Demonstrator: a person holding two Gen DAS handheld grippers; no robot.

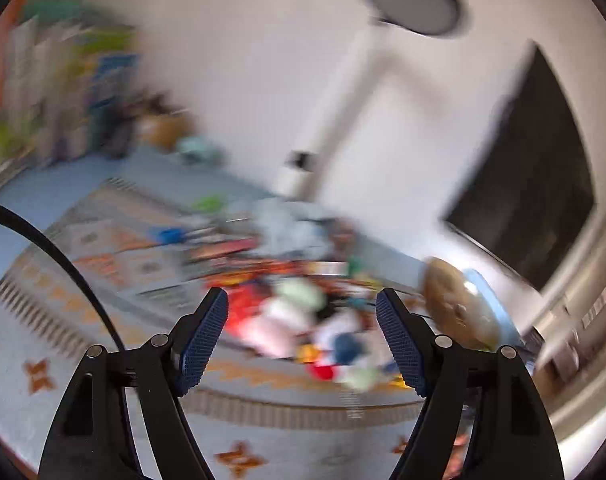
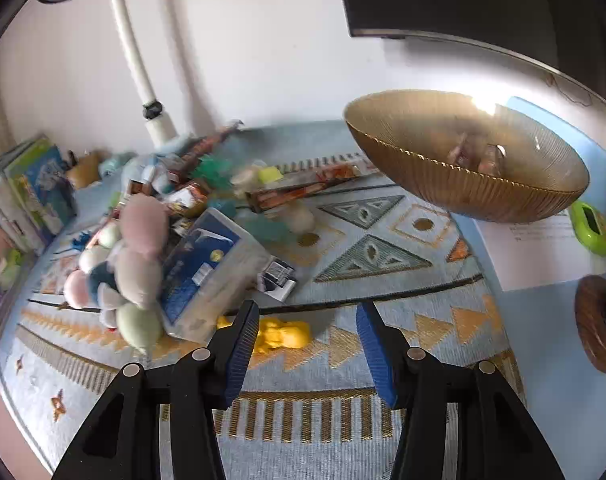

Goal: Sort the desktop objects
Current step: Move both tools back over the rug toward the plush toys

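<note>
A jumble of desktop objects lies on a patterned mat (image 2: 383, 320): pastel plush toys (image 2: 131, 256), a clear plastic box with a blue label (image 2: 211, 268), snack packets (image 2: 299, 188) and a yellow toy (image 2: 283, 334). My right gripper (image 2: 307, 320) is open and empty, just in front of the yellow toy. An amber glass bowl (image 2: 463, 184) stands at the right with a few items inside. The left wrist view is blurred; my left gripper (image 1: 301, 308) is open and empty above the same pile (image 1: 303, 320), with the bowl (image 1: 451, 304) to its right.
A white desk lamp (image 2: 139, 64) stands at the back. Books (image 2: 31, 196) line the left side. A dark monitor (image 2: 483, 0) hangs at the back right. A sheet of paper (image 2: 543, 248), a green gadget (image 2: 593, 228) and a round wooden coaster (image 2: 599, 324) lie at the right.
</note>
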